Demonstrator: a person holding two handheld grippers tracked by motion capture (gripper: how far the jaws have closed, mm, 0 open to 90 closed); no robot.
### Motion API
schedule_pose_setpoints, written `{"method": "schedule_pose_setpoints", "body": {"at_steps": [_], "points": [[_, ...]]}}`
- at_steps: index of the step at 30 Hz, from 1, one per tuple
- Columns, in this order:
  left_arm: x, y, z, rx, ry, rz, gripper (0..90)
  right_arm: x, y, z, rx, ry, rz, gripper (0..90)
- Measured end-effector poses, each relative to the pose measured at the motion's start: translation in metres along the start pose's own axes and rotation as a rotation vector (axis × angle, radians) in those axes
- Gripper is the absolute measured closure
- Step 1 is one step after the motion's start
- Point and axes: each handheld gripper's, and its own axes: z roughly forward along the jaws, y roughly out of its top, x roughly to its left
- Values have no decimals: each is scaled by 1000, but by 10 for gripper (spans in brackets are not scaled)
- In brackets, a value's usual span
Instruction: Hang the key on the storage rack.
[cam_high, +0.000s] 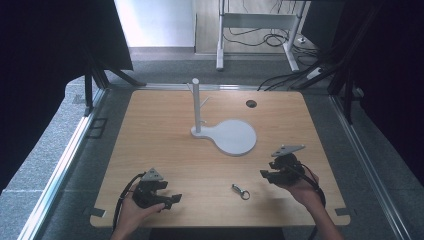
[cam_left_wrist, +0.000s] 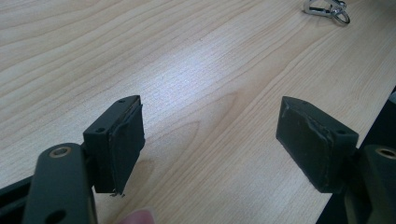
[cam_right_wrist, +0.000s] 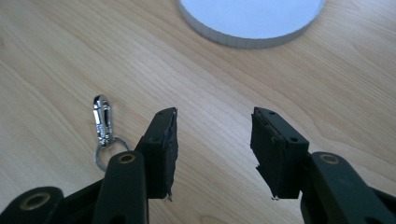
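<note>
Lying flat on the table (cam_high: 165, 150), a shiny silver clip (cam_right_wrist: 103, 130) with ring; both grippers' fingers apart, empty

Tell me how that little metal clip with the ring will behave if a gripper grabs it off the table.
The clip looks like polished metal, so it may slip between the flat pads. It lies flat and low on the table, so pinching it could be fiddly. Its ring seems loosely linked and will probably dangle once lifted.
</note>
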Motion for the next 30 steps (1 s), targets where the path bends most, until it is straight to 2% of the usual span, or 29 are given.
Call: {"method": "schedule_pose_setpoints", "body": {"at_steps": [11,17,21,30], "points": [[-2,1,0,-1,-1,6,238,17,14,6,42,44,-58,523],[0,0,-4,-11,1,4,238,22,18,9,58,59,-69,526],[1,0,-3,-7,-4,3,238,29,23,14,90,86,-82,531],[-1,0,-4,-9,-9,9,238,41,20,26,149,106,-104,550]]}}
